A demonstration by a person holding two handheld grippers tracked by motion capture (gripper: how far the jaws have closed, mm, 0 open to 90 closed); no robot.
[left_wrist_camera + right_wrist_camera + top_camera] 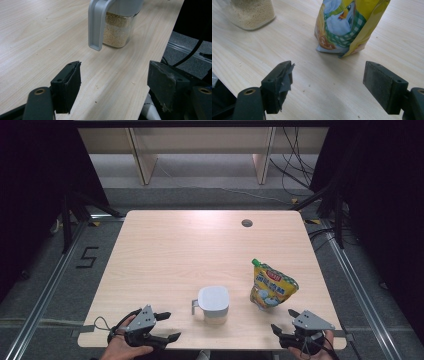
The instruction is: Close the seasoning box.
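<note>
A clear jar (213,304) with a pale lid and a grey side handle (96,25) stands near the table's front edge, filled with beige grains (116,30). To its right stands a yellow spouted pouch (271,285) with a green cap. My left gripper (170,326) lies at the front left and points at the jar's handle, its jaws open and empty (115,72). My right gripper (283,319) rests at the front right, just short of the pouch (347,25), open with nothing between its jaws (328,70). The jar's base (249,12) sits at the upper left of the right gripper view.
The light wooden table (190,250) has a round cable hole (246,223) at the back right. Crumbs dot the wood near the jar. Beyond the table are wooden shelf legs (142,160) and floor cables (295,165). The table's front edge runs right under both grippers.
</note>
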